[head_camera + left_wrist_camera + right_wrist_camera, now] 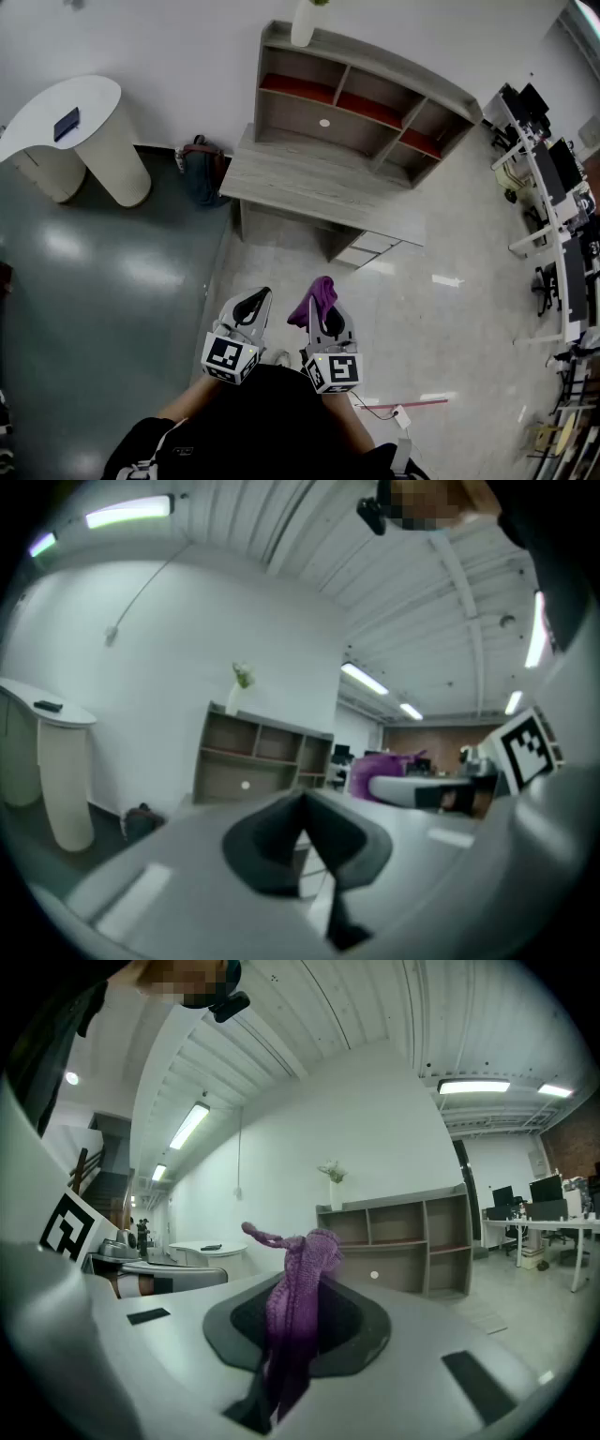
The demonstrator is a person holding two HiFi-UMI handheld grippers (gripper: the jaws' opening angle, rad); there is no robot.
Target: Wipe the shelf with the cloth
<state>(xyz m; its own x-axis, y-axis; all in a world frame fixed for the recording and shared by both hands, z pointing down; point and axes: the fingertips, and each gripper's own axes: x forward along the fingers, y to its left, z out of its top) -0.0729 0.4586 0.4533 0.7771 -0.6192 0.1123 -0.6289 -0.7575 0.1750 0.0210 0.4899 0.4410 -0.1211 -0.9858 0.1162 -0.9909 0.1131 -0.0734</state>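
Holding the cloth: right hand-held gripper [302, 1321] has its jaws clamped on the purple cloth [298, 1288]. The fabric is bunched between them, with a twisted end sticking up past the tips. In the head view, the same gripper [323, 307] is low centre with the cloth [317, 296] poking out the front.

Left hand-held gripper [302, 829]: jaws pressed together, nothing between them. It sits just beside the right one in the head view [254, 302], both held close to the person's body and pointing forward.

Both are well apart from the shelf [361, 101], with bare floor [309, 267] between. The shelf is a grey open unit with red-lined compartments against the white wall. It sits on the back of a grey bench [309, 183]. Both gripper views see it too: left [262, 757], right [403, 1241].

A white vase [303, 23] stands on the shelf's top, left end. A dark backpack [202, 171] lies on the floor, touching the wall just left of the bench. A white stand [70, 122] is further left. Office desks [553, 187] run along the right edge.
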